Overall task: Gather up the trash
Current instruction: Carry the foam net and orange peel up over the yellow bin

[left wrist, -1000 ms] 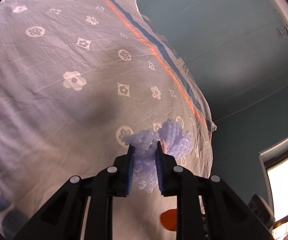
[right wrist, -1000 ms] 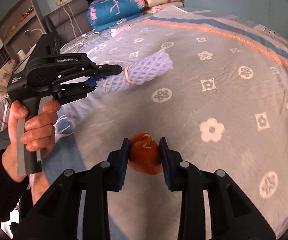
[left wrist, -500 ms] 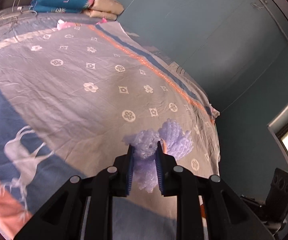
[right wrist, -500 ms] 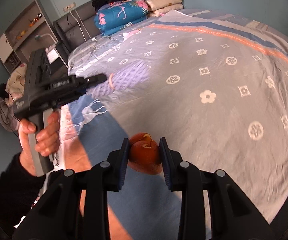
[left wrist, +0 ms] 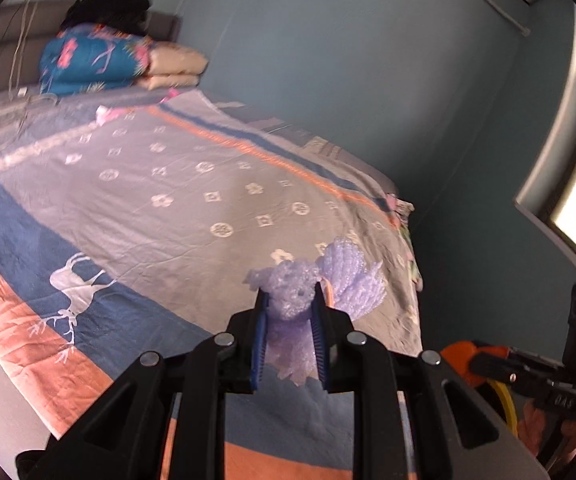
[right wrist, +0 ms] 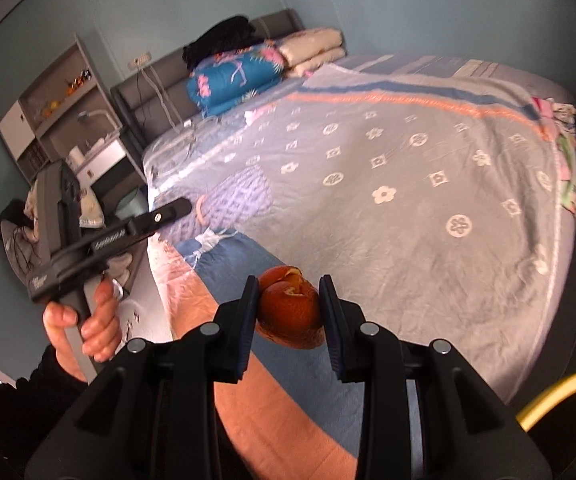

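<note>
My left gripper (left wrist: 288, 300) is shut on a crumpled roll of purple bubble wrap (left wrist: 340, 276) bound with a rubber band, held in the air above the foot of the bed. It also shows in the right wrist view (right wrist: 180, 210), with the bubble wrap (right wrist: 236, 200) sticking out past its tip. My right gripper (right wrist: 288, 284) is shut on an orange peel (right wrist: 290, 306), also held above the bed's foot end. The orange peel (left wrist: 454, 360) shows at the lower right of the left wrist view.
The bed (right wrist: 408, 184) has a grey flowered cover with blue and orange bands. Folded quilts (right wrist: 240, 76) lie at the headboard. A shelf unit (right wrist: 48, 108) stands at the left wall. A yellow curved rim (right wrist: 560, 396) shows at the lower right. A teal wall (left wrist: 368, 80) runs along the bed.
Both grippers have risen and pulled back from the bed with their loads still held. More of the room shows, and the yellow rim has come into view.
</note>
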The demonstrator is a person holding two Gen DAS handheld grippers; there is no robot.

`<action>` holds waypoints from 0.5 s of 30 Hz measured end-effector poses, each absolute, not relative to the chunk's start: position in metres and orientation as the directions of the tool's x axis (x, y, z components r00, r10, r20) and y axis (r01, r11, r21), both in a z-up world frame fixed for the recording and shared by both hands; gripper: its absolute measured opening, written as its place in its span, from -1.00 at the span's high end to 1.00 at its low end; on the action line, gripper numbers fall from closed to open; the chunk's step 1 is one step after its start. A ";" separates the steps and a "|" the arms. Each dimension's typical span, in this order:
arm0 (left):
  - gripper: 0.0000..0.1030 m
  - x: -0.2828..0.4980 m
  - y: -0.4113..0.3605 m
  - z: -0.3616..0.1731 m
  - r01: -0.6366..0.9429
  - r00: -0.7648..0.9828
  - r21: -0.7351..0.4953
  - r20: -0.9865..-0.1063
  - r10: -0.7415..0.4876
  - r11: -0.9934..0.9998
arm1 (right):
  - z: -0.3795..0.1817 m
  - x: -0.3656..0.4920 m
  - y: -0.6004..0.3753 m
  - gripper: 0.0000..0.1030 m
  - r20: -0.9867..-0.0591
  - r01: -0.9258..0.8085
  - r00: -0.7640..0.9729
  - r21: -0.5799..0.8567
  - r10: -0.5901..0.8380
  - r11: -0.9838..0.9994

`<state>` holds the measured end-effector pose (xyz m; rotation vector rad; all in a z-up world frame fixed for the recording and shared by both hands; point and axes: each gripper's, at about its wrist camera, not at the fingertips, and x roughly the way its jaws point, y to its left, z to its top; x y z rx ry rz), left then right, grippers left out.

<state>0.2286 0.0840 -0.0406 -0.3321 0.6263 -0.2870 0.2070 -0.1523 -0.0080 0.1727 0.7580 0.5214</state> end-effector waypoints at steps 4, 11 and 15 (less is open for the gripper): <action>0.64 0.204 0.069 -0.022 0.211 0.770 -0.389 -0.499 -0.397 0.897 | 0.001 0.182 -0.174 0.42 -0.589 -0.368 0.634 0.340 0.501 0.865; 0.64 0.168 0.037 -0.001 0.311 0.723 -0.427 -0.474 -0.503 0.849 | 0.022 0.136 -0.214 0.42 -0.521 -0.280 0.729 0.366 0.445 0.887; 0.63 0.149 0.012 0.006 0.354 0.717 -0.385 -0.473 -0.512 0.852 | 0.035 0.110 -0.240 0.42 -0.482 -0.232 0.782 0.363 0.395 0.903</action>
